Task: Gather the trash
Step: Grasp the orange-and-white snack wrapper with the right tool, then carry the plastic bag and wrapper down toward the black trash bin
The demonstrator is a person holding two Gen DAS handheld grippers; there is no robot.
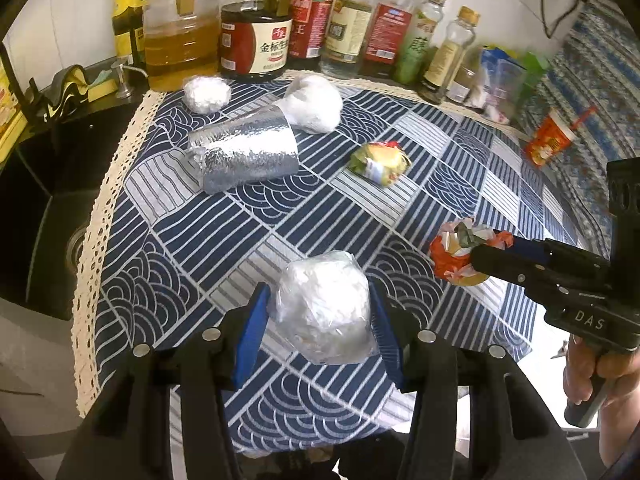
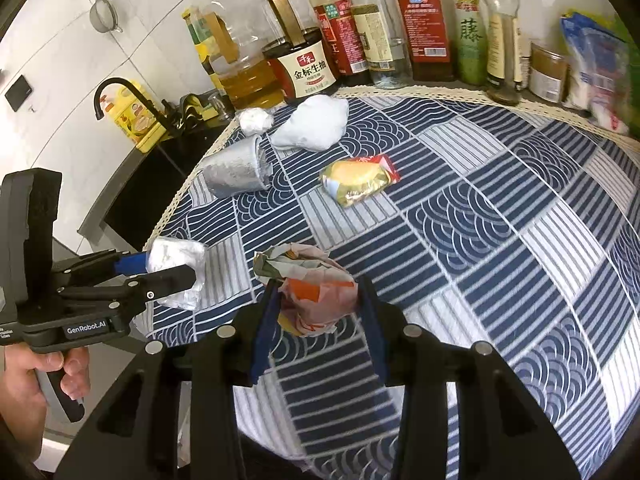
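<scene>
My left gripper (image 1: 320, 292) is shut on a white wad in clear plastic (image 1: 324, 308), held just over the blue patterned tablecloth (image 1: 224, 240). My right gripper (image 2: 320, 286) is shut on a crumpled orange and white wrapper (image 2: 316, 300). Each view shows the other gripper: the right gripper (image 1: 480, 256) with its wrapper (image 1: 448, 256), and the left gripper (image 2: 180, 268) with its wad (image 2: 176, 254). On the cloth lie a silver foil cup on its side (image 1: 244, 152), two white wads (image 1: 207, 94) (image 1: 316, 104) and a yellow snack wrapper (image 1: 380, 162).
Oil and sauce bottles (image 1: 256, 44) line the back edge of the table. A black sink (image 1: 44, 208) with a faucet (image 2: 120, 92) lies to the left. A red paper cup (image 1: 550, 140) lies on the floral cloth at right. A person's hands hold both grips.
</scene>
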